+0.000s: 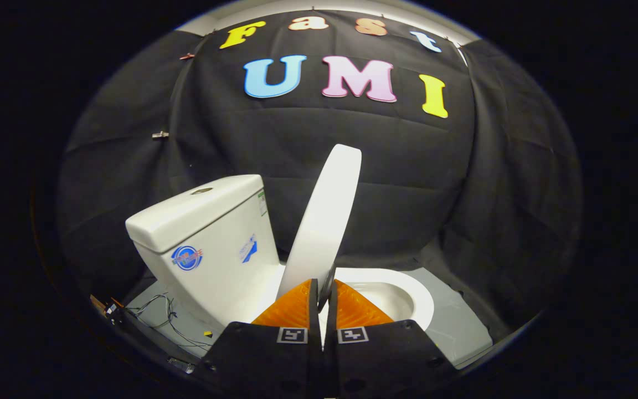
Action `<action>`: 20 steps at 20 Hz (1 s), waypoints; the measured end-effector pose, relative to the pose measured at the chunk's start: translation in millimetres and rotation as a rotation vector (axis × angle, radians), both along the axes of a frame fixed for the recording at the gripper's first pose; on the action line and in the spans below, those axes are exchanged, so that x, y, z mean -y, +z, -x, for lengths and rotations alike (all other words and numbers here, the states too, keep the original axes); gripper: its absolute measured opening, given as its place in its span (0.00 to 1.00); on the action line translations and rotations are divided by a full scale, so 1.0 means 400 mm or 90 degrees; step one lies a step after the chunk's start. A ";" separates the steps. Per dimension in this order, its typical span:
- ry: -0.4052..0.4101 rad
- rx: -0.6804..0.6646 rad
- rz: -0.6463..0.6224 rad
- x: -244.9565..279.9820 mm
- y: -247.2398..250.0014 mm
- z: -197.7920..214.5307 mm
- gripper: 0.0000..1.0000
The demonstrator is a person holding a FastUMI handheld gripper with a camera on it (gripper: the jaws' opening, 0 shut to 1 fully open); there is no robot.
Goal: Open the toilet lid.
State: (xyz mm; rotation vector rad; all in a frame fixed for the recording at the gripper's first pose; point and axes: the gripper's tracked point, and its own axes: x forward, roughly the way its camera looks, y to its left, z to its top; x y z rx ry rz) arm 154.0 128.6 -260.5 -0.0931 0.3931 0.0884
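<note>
The white toilet lid point(325, 221) stands raised, tilted steeply up from the bowl and leaning toward the cistern point(202, 244). Its near edge runs down between my two fingers. My gripper point(324, 288) is shut on the lid's edge, one finger pressing each face. To the right of the lid, beyond the fingers, lies the open white seat and bowl point(407, 296). The cistern stands to the left of the lid, with a flush button on its top.
The toilet sits on a grey floor panel point(457, 327). Loose wires point(158, 313) and small parts lie on the floor left of the cistern. Black cloth walls close in behind and on both sides.
</note>
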 end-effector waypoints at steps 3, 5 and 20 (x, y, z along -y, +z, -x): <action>0.044 0.016 0.029 -0.093 0.015 -0.007 0.05; 0.064 0.020 0.048 -0.138 0.014 -0.008 0.05; 0.118 0.026 0.084 -0.289 -0.027 0.007 0.05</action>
